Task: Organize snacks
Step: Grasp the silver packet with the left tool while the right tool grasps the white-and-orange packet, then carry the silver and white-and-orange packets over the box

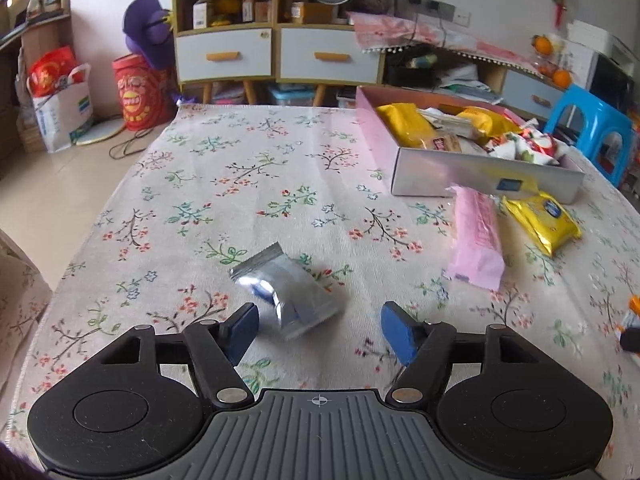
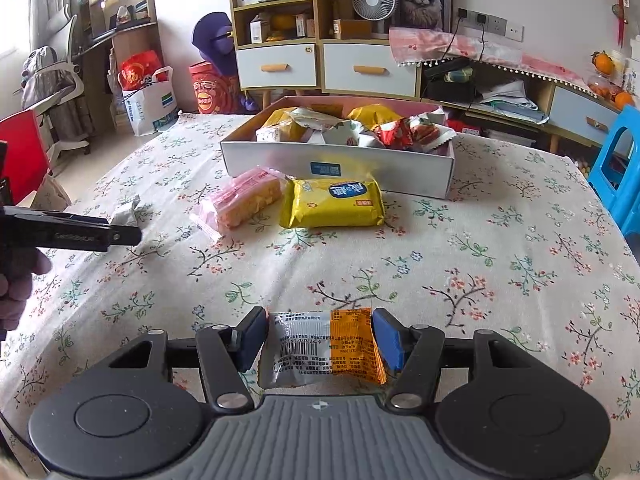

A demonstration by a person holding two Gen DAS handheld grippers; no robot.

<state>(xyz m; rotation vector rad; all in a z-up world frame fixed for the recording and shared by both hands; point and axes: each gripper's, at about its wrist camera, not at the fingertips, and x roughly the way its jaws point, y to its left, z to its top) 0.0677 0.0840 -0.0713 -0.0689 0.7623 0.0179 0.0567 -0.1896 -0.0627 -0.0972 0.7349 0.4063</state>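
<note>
Snacks: several packets already lie in the open box (image 2: 340, 168) toward the far edge of the table (image 2: 500, 280); four remain outside it.
Box: white-walled, open-topped, well filled but not heaped above its rim everywhere.
Loose by the box: a pink packet (image 2: 244, 200) and a yellow packet (image 2: 334, 204) lie side by side just in front of the box's near wall.
Left gripper (image 1: 318, 326): released, fingers spread wide; a silver packet (image 1: 286, 292) sits tilted between them, blurred, with neither pad pressing on it.
Right gripper (image 2: 320, 338): clenched on an orange-and-white packet (image 2: 324, 348), both pads pressing its sides, near the table's front edge.
Progress: judged well along; the held packet, the silver one and the two by the box are left.
Open room: bare flowered cloth stretches between both grippers and the box; the middle of the table is clear.
Edges: the two loose packets crowd the direct path to the box's near wall.
</note>
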